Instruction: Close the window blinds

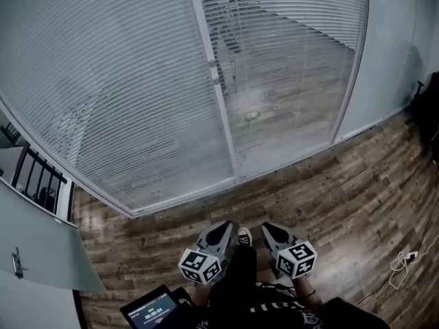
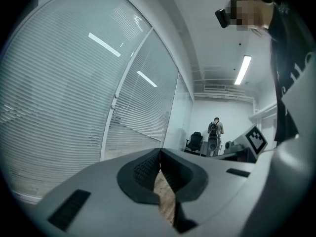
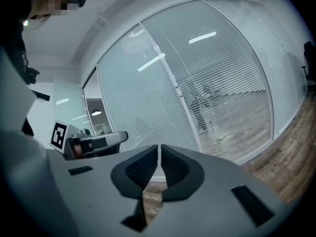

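Note:
A glass wall with white slatted blinds fills the far side. The slats of the left blind panel (image 1: 116,81) look nearly opaque. Through the slats of the right blind panel (image 1: 295,67) I can see a room beyond. A white post (image 1: 218,108) divides them and carries a small fitting (image 3: 175,85) at mid height. My left gripper (image 1: 226,230) and right gripper (image 1: 269,230) hover side by side low over the floor, well short of the wall. Both point toward the wall, left gripper (image 2: 160,154) and right gripper (image 3: 159,149) alike shut, with nothing between their jaws.
Wooden plank floor (image 1: 329,197) runs from my feet to the wall. A grey door with a handle (image 1: 15,262) stands at the left. A white cable (image 1: 405,259) lies on the floor at the right, near a black chair (image 1: 429,108). A person (image 2: 215,135) stands far off.

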